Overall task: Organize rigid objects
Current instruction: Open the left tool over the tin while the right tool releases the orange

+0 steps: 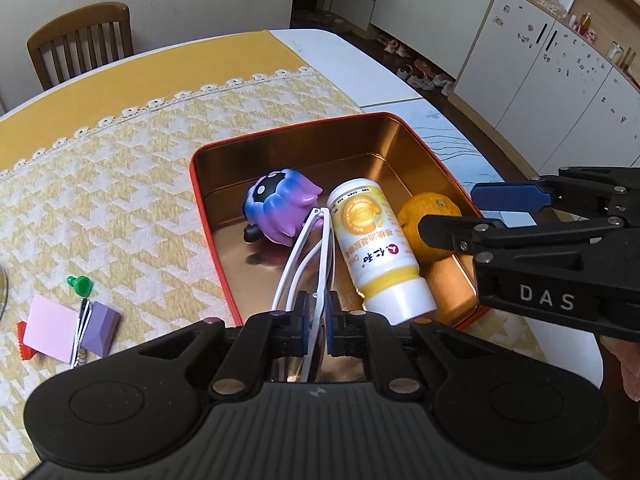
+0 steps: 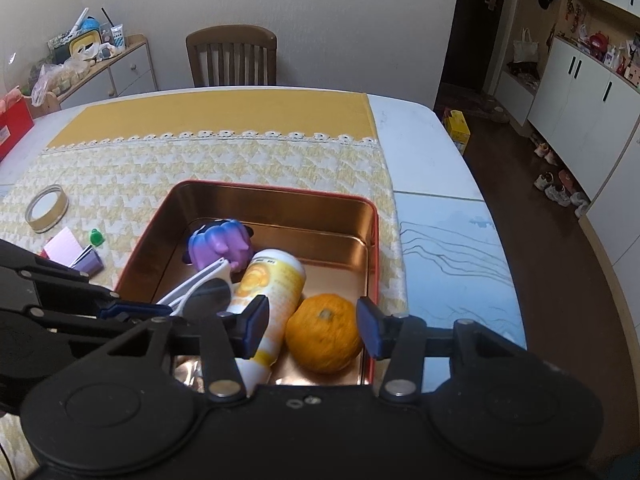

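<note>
A red tin box (image 1: 208,216) (image 2: 280,192) with a gold inside stands on the tablecloth. In it lie a purple-blue toy (image 1: 276,208) (image 2: 218,242), a yellow-white bottle (image 1: 376,248) (image 2: 272,288) on its side and an orange (image 1: 428,220) (image 2: 324,332). My left gripper (image 1: 316,316) is shut on white-framed sunglasses (image 1: 308,256) (image 2: 200,288), held over the box's near edge. My right gripper (image 2: 312,328) (image 1: 452,216) is open and empty, its fingers either side of the orange from above.
On the cloth left of the box lie a green pushpin (image 1: 80,285) (image 2: 96,237), a pink pad (image 1: 50,328) (image 2: 64,246), a purple block (image 1: 100,328) (image 2: 90,262) and a round gold lid (image 2: 46,208). A wooden chair (image 2: 232,56) stands behind the table. Cabinets stand at the right.
</note>
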